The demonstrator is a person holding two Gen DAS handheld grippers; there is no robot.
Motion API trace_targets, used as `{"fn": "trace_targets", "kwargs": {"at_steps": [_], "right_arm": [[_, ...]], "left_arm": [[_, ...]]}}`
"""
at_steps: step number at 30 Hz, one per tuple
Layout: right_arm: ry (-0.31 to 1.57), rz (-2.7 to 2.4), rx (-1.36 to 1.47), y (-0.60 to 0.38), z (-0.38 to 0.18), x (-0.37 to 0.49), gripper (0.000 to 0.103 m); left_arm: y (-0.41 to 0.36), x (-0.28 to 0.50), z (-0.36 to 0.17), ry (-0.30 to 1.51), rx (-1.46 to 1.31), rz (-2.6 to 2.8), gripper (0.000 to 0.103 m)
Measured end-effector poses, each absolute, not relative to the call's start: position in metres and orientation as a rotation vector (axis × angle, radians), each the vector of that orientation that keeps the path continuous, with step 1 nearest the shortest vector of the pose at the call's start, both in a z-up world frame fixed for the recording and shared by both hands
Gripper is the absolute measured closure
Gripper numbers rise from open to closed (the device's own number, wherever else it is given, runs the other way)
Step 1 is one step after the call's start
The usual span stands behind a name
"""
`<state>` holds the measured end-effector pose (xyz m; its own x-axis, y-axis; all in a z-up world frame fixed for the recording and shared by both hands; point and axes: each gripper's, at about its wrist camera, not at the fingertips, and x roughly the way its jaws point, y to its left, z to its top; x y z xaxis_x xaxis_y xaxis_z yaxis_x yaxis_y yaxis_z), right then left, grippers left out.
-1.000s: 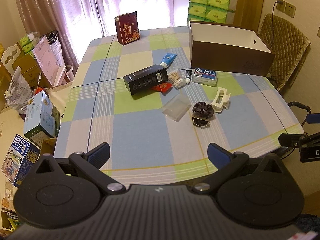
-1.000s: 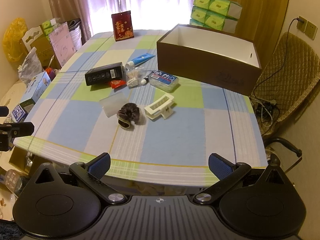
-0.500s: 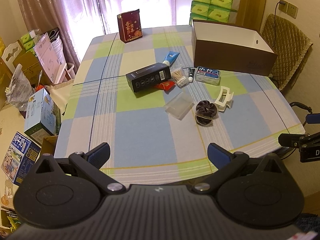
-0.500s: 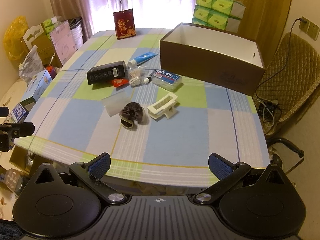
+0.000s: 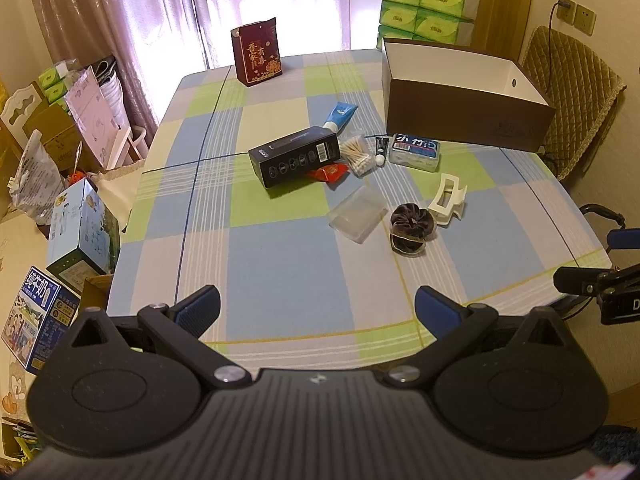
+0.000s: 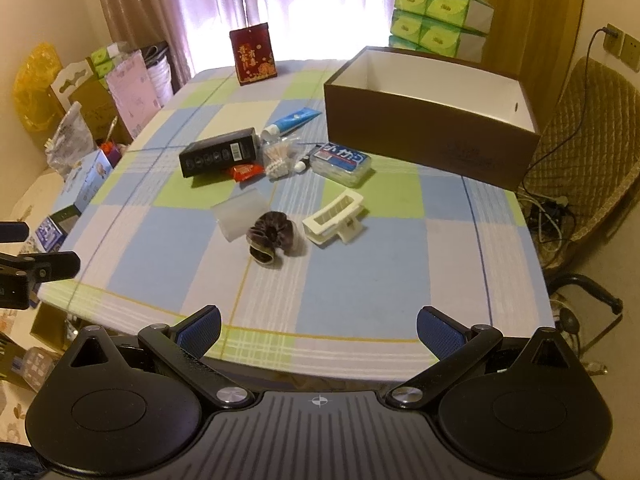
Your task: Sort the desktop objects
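Note:
Small objects lie mid-table: a black box [image 5: 295, 156], a blue tube [image 5: 339, 115], cotton swabs [image 5: 357, 156], a red packet [image 5: 330, 171], a blue tissue pack [image 5: 414, 150], a clear plastic case [image 5: 357, 214], a dark scrunchie [image 6: 272, 237] and a white hair claw [image 6: 335, 217]. An open brown box [image 6: 430, 120] stands at the back right. My left gripper [image 5: 317, 308] is open and empty over the near table edge. My right gripper [image 6: 319, 325] is open and empty, short of the scrunchie.
A red gift bag [image 5: 257, 53] stands at the table's far edge. Green tissue packs [image 6: 438, 20] are stacked behind the brown box. A padded chair [image 6: 582, 140] is at the right. Cartons and bags [image 5: 68, 216] crowd the floor on the left.
Both grippers have moved a little forward and nearer the table, so the objects look larger. Nothing on the table has moved. Both stay open.

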<state>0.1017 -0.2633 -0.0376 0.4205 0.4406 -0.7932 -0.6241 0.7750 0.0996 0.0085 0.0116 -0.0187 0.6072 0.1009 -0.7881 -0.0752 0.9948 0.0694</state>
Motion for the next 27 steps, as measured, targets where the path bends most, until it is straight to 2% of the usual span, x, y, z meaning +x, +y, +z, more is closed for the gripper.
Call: {"fn": "trace_targets", "kwargs": {"at_steps": [27], "right_arm": [[0.869,0.732,-0.2,-0.27,-0.063,0.152,0.002]], "left_arm": [[0.0,0.055,-0.045,0.945,0.008,0.034,0.001]]}}
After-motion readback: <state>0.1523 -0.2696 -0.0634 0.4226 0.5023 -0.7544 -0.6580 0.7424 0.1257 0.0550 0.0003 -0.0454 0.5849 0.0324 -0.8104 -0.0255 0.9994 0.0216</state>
